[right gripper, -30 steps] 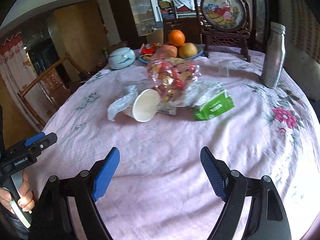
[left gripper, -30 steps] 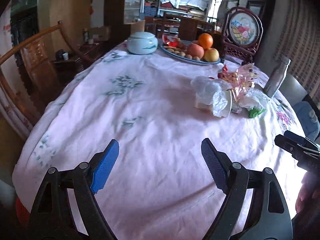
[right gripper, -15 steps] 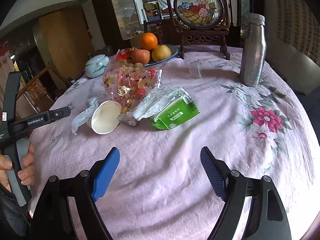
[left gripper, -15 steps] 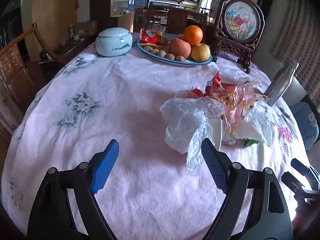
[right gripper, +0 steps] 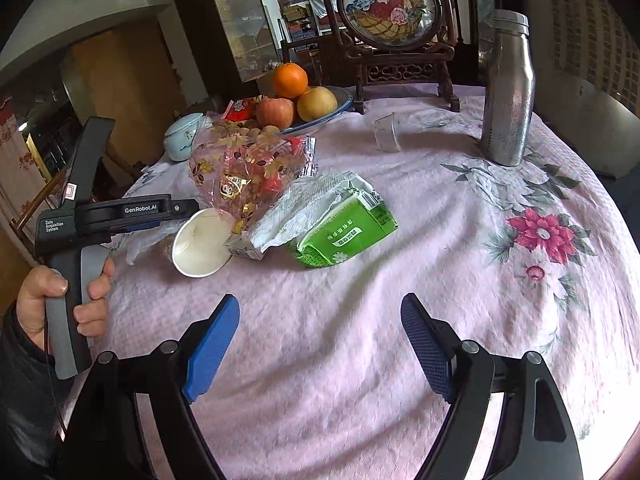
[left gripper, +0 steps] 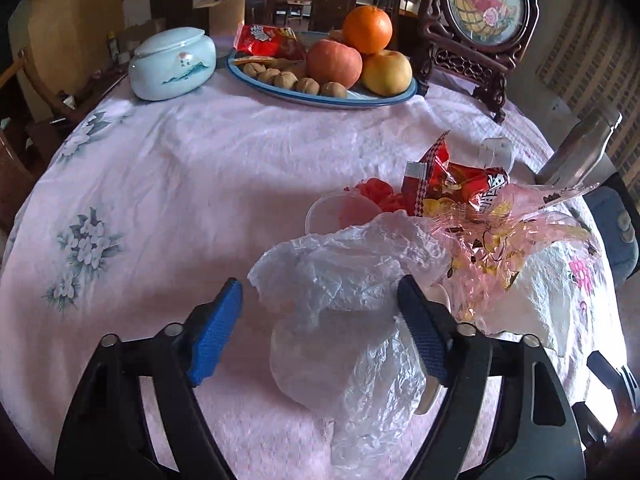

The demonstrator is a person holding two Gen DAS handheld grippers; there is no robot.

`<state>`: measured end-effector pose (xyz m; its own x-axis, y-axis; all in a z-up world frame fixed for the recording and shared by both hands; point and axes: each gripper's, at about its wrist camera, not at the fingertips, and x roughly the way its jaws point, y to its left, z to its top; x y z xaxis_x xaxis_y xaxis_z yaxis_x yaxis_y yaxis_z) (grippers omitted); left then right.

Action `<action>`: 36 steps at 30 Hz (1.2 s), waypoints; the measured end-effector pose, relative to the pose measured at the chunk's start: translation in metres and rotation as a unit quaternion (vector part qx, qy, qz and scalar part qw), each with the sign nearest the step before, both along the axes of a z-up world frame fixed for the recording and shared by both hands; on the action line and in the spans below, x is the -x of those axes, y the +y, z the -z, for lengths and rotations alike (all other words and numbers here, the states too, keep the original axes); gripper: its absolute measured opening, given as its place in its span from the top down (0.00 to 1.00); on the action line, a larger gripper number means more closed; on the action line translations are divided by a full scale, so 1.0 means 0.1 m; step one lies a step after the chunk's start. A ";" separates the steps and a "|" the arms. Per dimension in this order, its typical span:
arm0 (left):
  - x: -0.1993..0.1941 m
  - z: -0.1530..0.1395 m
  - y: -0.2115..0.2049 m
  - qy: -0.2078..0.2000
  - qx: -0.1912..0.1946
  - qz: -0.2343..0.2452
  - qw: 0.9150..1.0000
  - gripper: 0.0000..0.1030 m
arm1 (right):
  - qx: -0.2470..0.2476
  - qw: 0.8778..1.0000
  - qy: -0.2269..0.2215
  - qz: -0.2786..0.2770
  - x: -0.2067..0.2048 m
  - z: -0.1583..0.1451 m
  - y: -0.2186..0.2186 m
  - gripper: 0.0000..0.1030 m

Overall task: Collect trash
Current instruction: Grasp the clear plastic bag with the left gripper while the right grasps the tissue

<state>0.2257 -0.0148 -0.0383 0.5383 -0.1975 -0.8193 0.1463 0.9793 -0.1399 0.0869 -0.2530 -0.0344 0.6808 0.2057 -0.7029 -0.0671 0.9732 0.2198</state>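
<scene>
A pile of trash lies on the pink flowered tablecloth point(right gripper: 400, 280). A crumpled clear plastic bag point(left gripper: 344, 280) drapes over a tipped white paper cup point(right gripper: 200, 244). Behind them are a pink candy bag point(right gripper: 244, 172), a red snack wrapper point(left gripper: 452, 180), a white tissue point(right gripper: 304, 204) and a green carton point(right gripper: 344, 236). My left gripper point(left gripper: 320, 328) straddles the plastic bag and its jaws are closing. The right pad touches the film, while the left pad stands clear of it. My right gripper point(right gripper: 320, 340) hovers open over bare cloth, short of the carton.
At the back stand a blue-rimmed fruit plate point(left gripper: 384, 98), a pale ceramic jar point(left gripper: 172, 64) and a framed embroidery stand point(right gripper: 392, 12). A steel bottle point(right gripper: 508, 92) and a small clear cup point(right gripper: 386, 132) are on the right. A hand point(right gripper: 40, 300) grips the left tool's handle.
The left gripper has moved forward across the table to the trash pile. The plastic bag now lies between its fingers, which stand slightly narrower. The right gripper has shifted a little towards the pile.
</scene>
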 end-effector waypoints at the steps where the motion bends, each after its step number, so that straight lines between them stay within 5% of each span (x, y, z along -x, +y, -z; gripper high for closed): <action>1: -0.02 0.02 0.00 0.007 0.004 0.004 1.000 0.55 | -0.001 1.000 0.001 0.000 -0.01 0.01 0.00 0.20; 7: 0.01 -0.01 0.16 0.005 0.031 -0.009 0.999 0.75 | 0.007 1.000 0.001 0.006 -0.01 0.00 0.02 0.20; 18: 0.61 -0.33 0.52 -0.072 -0.001 -0.022 0.997 0.76 | 0.041 0.999 0.006 0.019 -0.15 -0.08 0.05 0.20; 24: 0.97 -0.19 0.63 -0.062 -0.005 -0.014 0.998 0.76 | 0.132 0.991 0.014 -0.013 -0.34 -0.09 0.34 0.21; 27: 1.10 -0.12 0.64 -0.062 -0.012 -0.008 0.998 0.76 | 0.132 0.990 0.027 -0.029 -0.40 0.01 0.44 0.22; 36: 1.12 0.07 0.71 -0.046 0.030 0.004 0.998 0.75 | 0.221 0.975 0.024 -0.020 -0.57 0.11 0.62 0.27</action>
<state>0.1133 0.0557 -0.0451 0.6088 -0.2496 -0.7530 0.1692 0.9682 -0.1841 0.1441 -0.1911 -0.0455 0.6431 -0.0987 -0.7594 -0.1077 0.9702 -0.2173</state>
